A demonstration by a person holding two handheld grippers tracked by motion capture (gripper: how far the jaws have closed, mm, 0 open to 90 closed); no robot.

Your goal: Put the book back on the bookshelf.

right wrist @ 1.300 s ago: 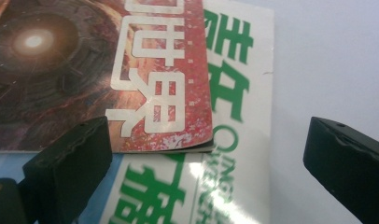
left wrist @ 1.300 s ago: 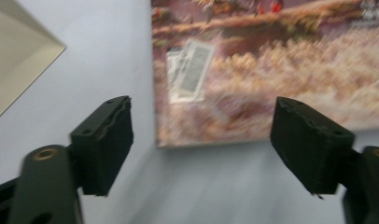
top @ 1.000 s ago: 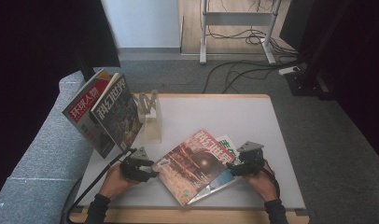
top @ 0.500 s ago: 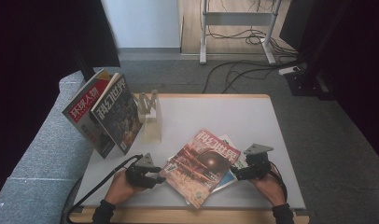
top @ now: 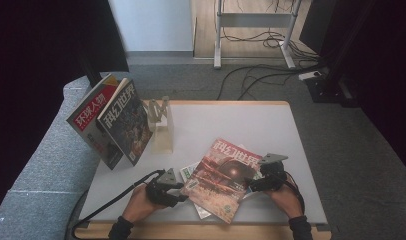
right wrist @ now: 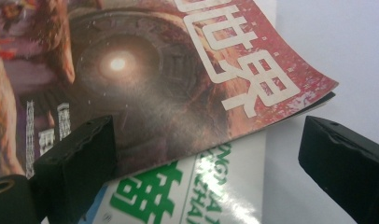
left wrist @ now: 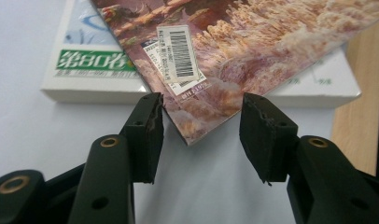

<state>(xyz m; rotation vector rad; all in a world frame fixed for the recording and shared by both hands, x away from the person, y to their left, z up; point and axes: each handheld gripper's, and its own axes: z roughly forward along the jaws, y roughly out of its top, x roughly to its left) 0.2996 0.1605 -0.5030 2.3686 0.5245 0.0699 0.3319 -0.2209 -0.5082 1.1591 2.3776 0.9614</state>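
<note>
Left gripper [top: 177,189] low on the table [top: 231,117], near its front edge, jaws apart and astride the near corner of the red science-fiction magazine [top: 226,177]; in the left gripper view that corner [left wrist: 192,133] sits between the pads without touching either. Right gripper [top: 255,182] at the magazine's opposite edge, jaws also apart, wide, the cover's curling corner [right wrist: 318,88] between them in the right gripper view. Neither has a hold yet.

Magazine lies tilted, face up, atop a white-and-green periodical [top: 190,172] that pokes out beneath it on both sides; barcode sticker [left wrist: 177,56] near the left-hand corner. Two more magazines [top: 113,120] stand leaning at the table's left rear beside a pale wooden rack [top: 161,120].

Step in hand, as I read it: lining up for a two-sided pickup of the top magazine, likely bound for the standing group. Next move calls for closing on the top cover alone, keeping the lower pads above the periodical underneath, then lifting both sides evenly. Thin, floppy stock; expect sag in the middle and slip if only a corner is pinched.
</note>
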